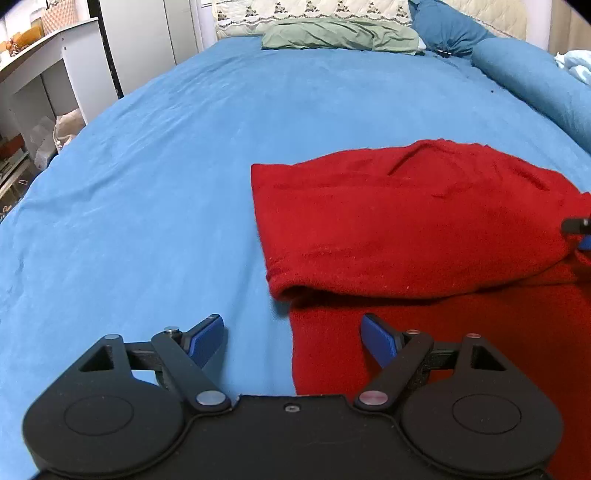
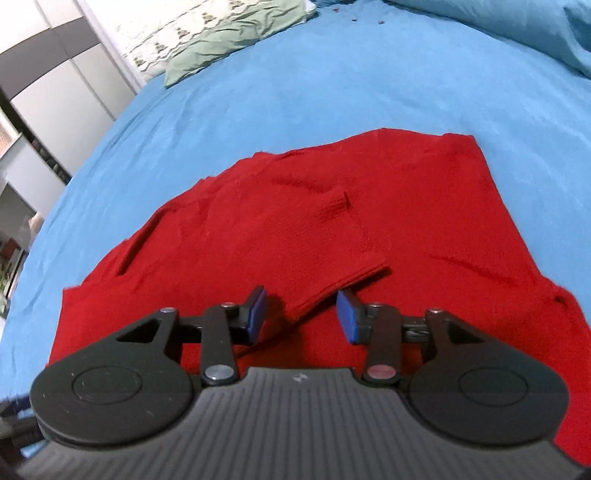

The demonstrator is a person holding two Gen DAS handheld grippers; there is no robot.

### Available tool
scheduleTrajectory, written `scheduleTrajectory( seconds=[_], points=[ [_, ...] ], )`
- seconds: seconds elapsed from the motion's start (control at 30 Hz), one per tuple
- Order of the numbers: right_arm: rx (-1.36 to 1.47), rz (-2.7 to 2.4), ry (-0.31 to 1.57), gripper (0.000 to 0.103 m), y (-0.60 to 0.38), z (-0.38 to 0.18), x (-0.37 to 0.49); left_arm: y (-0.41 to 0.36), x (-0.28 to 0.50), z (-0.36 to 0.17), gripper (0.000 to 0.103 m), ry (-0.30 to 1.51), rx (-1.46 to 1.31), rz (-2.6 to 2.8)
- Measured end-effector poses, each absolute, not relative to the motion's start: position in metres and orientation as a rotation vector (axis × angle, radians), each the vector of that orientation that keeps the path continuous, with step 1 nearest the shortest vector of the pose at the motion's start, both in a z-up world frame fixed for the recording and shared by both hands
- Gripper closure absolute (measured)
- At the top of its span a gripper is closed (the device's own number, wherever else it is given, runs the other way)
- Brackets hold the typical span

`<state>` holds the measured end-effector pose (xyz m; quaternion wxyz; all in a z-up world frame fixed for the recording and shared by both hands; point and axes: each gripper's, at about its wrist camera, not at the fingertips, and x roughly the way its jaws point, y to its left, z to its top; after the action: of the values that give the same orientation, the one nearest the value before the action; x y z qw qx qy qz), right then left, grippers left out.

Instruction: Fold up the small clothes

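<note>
A red knit garment [image 1: 406, 221] lies on the blue bed sheet [image 1: 166, 184], with one side folded over onto its body. My left gripper [image 1: 291, 321] hovers open at the garment's near left edge, one finger over the sheet and the other over red cloth, holding nothing. In the right wrist view the red garment [image 2: 443, 221] spreads flat with a sleeve [image 2: 332, 240] folded across it. The sleeve's cuff end lies just ahead of my right gripper [image 2: 303, 293], whose blue pads stand apart and clear of the cloth. A tip of the right gripper [image 1: 576, 225] shows at the frame's right edge.
A green pillow [image 1: 340, 35] and a patterned quilt [image 1: 314, 11] lie at the head of the bed. A blue bolster [image 1: 535, 85] runs along the right side. A white desk [image 1: 48, 55] and wardrobe doors [image 1: 147, 29] stand beyond the bed's left edge.
</note>
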<state>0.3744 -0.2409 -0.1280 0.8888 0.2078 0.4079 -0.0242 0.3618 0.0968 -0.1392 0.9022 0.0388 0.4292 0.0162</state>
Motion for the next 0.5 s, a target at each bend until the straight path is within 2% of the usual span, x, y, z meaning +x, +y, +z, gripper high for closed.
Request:
scheduleTrajectory(
  seconds=[0.07, 0.1, 0.13, 0.2, 0.27, 0.4, 0.5],
  points=[
    [0.458, -0.072, 0.844, 0.049, -0.244, -0.132, 0.385, 0.098, 0.362, -0.141, 0.018, 0.885, 0.079, 0.047],
    [0.453, -0.077, 0.851, 0.054, -0.243, -0.131, 0.389, 0.099, 0.362, -0.141, 0.019, 0.881, 0.082, 0.056],
    [0.433, -0.084, 0.853, 0.068, -0.242, -0.130, 0.392, 0.099, 0.363, -0.142, 0.020, 0.878, 0.089, 0.066],
    [0.377, -0.091, 0.863, 0.083, -0.240, -0.128, 0.401, 0.100, 0.365, -0.145, 0.026, 0.870, 0.104, 0.088],
    [0.341, -0.088, 0.842, 0.083, -0.239, -0.119, 0.403, 0.102, 0.369, -0.147, 0.035, 0.865, 0.097, 0.091],
    [0.327, -0.110, 0.727, 0.083, -0.250, -0.074, 0.394, 0.099, 0.376, -0.145, 0.047, 0.844, 0.097, 0.082],
    [0.299, -0.137, 0.667, 0.083, -0.270, -0.049, 0.388, 0.091, 0.382, -0.144, 0.064, 0.836, 0.104, 0.023]
  ],
)
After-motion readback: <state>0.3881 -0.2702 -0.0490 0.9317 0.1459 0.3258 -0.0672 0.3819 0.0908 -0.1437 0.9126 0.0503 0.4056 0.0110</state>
